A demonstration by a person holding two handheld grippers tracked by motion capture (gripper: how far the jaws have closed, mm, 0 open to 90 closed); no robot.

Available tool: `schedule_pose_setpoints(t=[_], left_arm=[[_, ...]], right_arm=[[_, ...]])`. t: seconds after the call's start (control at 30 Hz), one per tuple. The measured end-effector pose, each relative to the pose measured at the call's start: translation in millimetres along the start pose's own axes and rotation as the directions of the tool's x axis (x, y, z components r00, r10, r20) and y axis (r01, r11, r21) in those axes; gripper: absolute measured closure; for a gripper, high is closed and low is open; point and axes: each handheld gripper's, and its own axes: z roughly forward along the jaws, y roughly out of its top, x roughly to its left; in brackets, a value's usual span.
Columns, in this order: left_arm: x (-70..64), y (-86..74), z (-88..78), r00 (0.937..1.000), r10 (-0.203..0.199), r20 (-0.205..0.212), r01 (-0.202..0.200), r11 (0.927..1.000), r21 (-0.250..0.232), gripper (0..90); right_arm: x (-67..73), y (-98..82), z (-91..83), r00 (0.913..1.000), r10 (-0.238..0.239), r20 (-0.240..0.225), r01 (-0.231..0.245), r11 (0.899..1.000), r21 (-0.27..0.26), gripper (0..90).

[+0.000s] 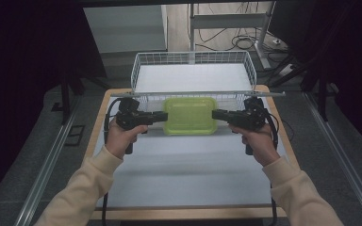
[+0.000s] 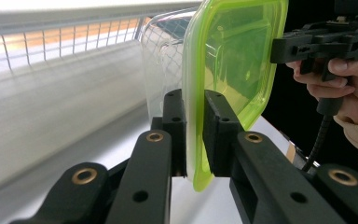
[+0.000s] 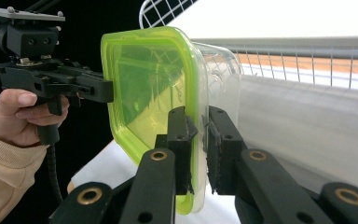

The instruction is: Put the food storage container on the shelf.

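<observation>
Table: I work at a light wooden-edged table (image 1: 269, 101) topped with a pale grey mat (image 1: 188, 165).
Floor: grey carpet (image 1: 320, 141) around me, metal rails (image 1: 47, 165) along both sides.
Behind: a white metal desk frame (image 1: 226, 21), black cables (image 1: 245, 42) on pale flooring.
Sides: dark curtains (image 1: 23, 70).

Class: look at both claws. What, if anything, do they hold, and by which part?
A clear container with a green lid. The left claw pinches the lid's rim at one short end; the right claw pinches the rim at the opposite end.
</observation>
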Motion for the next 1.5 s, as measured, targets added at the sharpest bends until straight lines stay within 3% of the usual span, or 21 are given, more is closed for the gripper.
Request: schedule_pose_setpoints(t=[0.33, 0.67, 1.13, 1.5], left_arm=[[-0.1, 33.2, -6.5, 0.9998, 0.013, 0.013, -0.013, 0.9999, -0.009, 80.6], [7.5, 66.9, -3.4, 0.9998, 0.019, 0.005, -0.019, 0.9996, -0.019, 80.7], [35.2, 109.4, 8.5, 0.9999, 0.001, -0.012, -0.001, 0.9998, -0.017, 80.5], [64.5, 113.5, 35.4, 0.9972, -0.071, -0.024, 0.071, 0.9975, 0.001, 80.1]], right_arm=[[-2.5, 28.0, -1.3, 0.9998, -0.007, -0.019, 0.007, 0.999, -0.037, 81.0], [-10.5, 60.0, 0.6, 0.9999, -0.007, -0.008, 0.007, 0.999, -0.048, 81.0], [-31.9, 103.2, 17.1, 0.9998, 0.016, 0.015, -0.015, 0.998, -0.056, 80.9], [-58.9, 113.3, 37.6, 0.9932, 0.103, 0.055, -0.102, 0.995, -0.021, 80.2]])
